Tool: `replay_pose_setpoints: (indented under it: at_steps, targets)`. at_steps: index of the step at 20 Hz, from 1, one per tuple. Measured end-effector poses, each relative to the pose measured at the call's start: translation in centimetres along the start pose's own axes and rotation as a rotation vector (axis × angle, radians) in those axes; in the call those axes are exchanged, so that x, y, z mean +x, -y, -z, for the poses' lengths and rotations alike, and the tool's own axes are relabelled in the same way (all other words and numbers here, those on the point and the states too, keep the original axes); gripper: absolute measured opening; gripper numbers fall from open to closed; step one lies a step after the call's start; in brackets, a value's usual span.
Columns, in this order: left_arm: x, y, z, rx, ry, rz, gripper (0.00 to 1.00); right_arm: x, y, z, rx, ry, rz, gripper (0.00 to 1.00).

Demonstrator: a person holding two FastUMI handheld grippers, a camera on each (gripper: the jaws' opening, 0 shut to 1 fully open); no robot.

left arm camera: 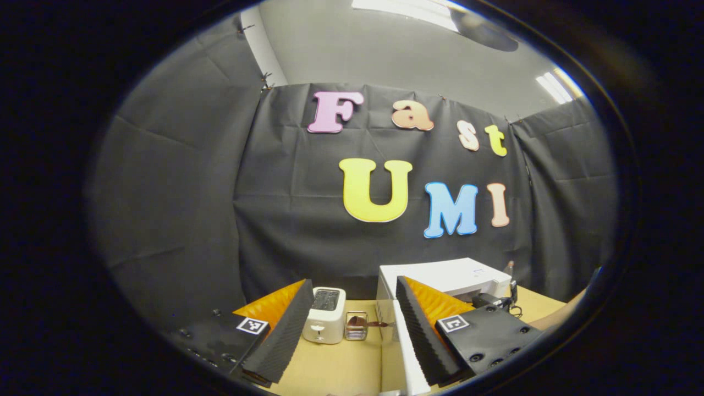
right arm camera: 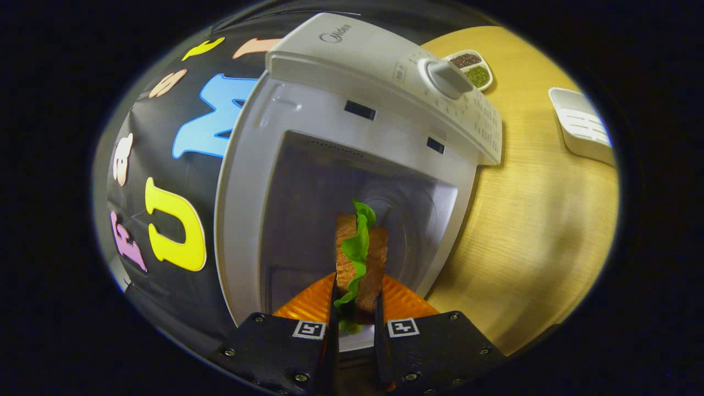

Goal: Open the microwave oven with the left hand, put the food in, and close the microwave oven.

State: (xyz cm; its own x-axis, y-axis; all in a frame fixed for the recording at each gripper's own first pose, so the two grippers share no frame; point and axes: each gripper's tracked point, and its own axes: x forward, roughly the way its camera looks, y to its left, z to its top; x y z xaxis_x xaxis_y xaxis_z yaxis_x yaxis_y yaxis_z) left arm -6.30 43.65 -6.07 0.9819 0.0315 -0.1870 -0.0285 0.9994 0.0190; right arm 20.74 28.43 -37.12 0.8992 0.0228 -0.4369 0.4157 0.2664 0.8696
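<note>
Wooden surface [right arm camera: 528, 220] carries the open microwave [right arm camera: 379, 71]; at frame centre the right gripper [right arm camera: 355, 308] clenches the sandwich [right arm camera: 360, 258] before its cavity, left gripper [left arm camera: 352, 330] released; tilting could snag the opening.

The sandwich's [right arm camera: 360, 258] lower end is hidden between the gripping fingers [right arm camera: 330, 308].

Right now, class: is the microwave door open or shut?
Open. The right gripper view looks straight into the microwave cavity, where the right gripper holds the sandwich.
</note>
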Motion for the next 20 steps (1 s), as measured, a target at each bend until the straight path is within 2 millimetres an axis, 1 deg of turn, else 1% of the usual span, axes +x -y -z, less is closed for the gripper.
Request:
replay_pose_setpoints:
  at_steps: [1, 5, 7, 9, 10, 11, 12, 13, 14, 15, 16, 17, 18, 19, 20]
  targets:
    - [0.2, -0.7, 0.2, 0.001, -0.006, -0.010, 0.96, 0.8, -0.1, 0.3, 0.024, 0.015, -0.005, 0.27]
    - [0.8, -2.3, 0.7, -0.010, -0.026, -0.034, 0.96, 4.0, -0.1, 1.3, 0.103, 0.053, -0.003, 0.27]
    - [1.1, -2.9, 0.9, -0.007, -0.039, -0.049, 0.96, 5.6, -0.1, 1.2, 0.122, 0.071, -0.022, 0.27]
    - [1.1, -3.4, 1.2, -0.010, -0.052, -0.060, 0.96, 6.7, 0.1, 1.4, 0.124, 0.059, -0.041, 0.27]
    - [1.1, -3.4, 1.5, -0.011, -0.056, -0.062, 0.96, 7.0, 0.3, 1.3, 0.138, 0.053, -0.045, 0.29]
    - [1.1, -3.6, 1.8, -0.012, -0.061, -0.063, 0.96, 7.3, 0.4, 1.3, 0.153, 0.048, -0.055, 0.34]
    - [1.2, -3.5, 2.0, -0.013, -0.064, -0.061, 0.96, 7.0, 0.7, 1.1, 0.157, 0.035, -0.056, 0.40]
    - [1.3, -3.4, 2.2, -0.017, -0.068, -0.058, 0.97, 7.1, 1.1, 1.3, 0.155, 0.018, -0.046, 0.42]
    - [1.4, -3.1, 2.2, -0.020, -0.071, -0.052, 0.97, 7.0, 1.3, 1.2, 0.150, 0.004, -0.044, 0.49]
    - [1.6, -2.9, 2.3, -0.022, -0.070, -0.045, 0.96, 6.7, 1.1, 1.2, 0.143, -0.008, -0.047, 0.51]
    - [2.0, -2.5, 2.3, -0.022, -0.069, -0.036, 0.96, 6.0, 1.0, 1.1, 0.121, -0.018, -0.045, 0.54]
    - [2.2, -2.1, 2.3, -0.022, -0.063, -0.026, 0.97, 5.4, 1.1, 1.1, 0.087, -0.026, -0.035, 0.60]
    - [2.4, -1.5, 2.1, -0.023, -0.056, -0.014, 0.96, 4.8, 1.5, 1.2, 0.041, -0.041, -0.011, 0.70]
    - [2.7, -0.9, 1.8, -0.023, -0.048, -0.002, 0.96, 3.8, 1.9, 1.1, -0.007, -0.046, 0.011, 0.72]
    - [2.9, -0.4, 1.6, -0.021, -0.041, 0.010, 0.96, 3.0, 2.5, 0.9, -0.053, -0.046, 0.036, 0.72]
